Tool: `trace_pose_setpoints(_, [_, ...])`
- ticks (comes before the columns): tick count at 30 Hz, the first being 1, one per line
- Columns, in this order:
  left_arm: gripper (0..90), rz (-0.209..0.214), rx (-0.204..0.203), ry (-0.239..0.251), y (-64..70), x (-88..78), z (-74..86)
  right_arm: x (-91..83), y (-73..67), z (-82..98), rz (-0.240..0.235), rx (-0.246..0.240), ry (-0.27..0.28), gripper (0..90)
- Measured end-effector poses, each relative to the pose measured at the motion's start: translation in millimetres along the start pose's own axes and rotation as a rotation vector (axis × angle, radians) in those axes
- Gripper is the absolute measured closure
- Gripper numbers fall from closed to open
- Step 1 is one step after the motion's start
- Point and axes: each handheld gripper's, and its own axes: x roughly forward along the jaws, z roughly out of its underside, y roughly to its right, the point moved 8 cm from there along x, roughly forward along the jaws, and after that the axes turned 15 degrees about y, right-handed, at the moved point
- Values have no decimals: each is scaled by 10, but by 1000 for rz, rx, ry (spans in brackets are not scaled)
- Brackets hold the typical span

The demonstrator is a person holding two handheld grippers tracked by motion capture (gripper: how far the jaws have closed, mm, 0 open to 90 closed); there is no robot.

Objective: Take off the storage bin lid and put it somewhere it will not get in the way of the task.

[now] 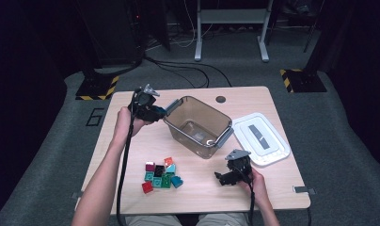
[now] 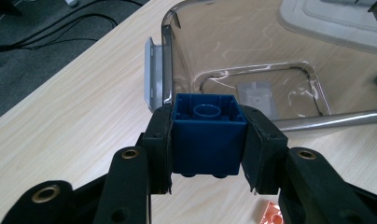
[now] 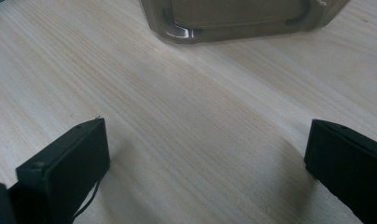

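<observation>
Your left claw (image 2: 208, 140) is clamped on a dark blue brick (image 2: 206, 135), both pads pressed flat to its sides, hollow underside facing the camera. In the high view it hangs at the far-left corner of the clear bin (image 1: 199, 126), near the grey latch handle (image 2: 152, 74). The bin looks empty but for its moulded floor. Your right claw (image 3: 205, 163) stands wide apart with nothing between its pads, low over bare bench (image 3: 186, 116) in front of the bin. The remaining bricks (image 1: 162, 175) sit in a cluster on the bench near you, and the white lid (image 1: 261, 138) lies to the bin's right. The risk now is release point: let go too early and the brick may strike the rim or the handle and bounce onto the bench. Dropped from height, it could also rebound off the hard floor of the bin.
</observation>
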Motion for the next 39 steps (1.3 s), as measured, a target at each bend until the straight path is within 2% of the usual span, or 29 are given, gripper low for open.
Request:
trace_pose_setpoints(11, [585, 24, 23, -26, 53, 265, -119, 0, 2, 1, -2, -4, 1, 0])
trace_pose_setpoints(12, [585, 24, 14, -24, 71, 302, -126, 0, 2, 1, -2, -3, 1, 0])
trace_pose_setpoints(23, [585, 52, 36, -64, 193, 628, -195, 0, 1, 0, -1, -1, 1, 0])
trace_pose_setpoints(39, [584, 75, 45, -149, 233, 942, -133, 0, 2, 0, -2, -2, 1, 0])
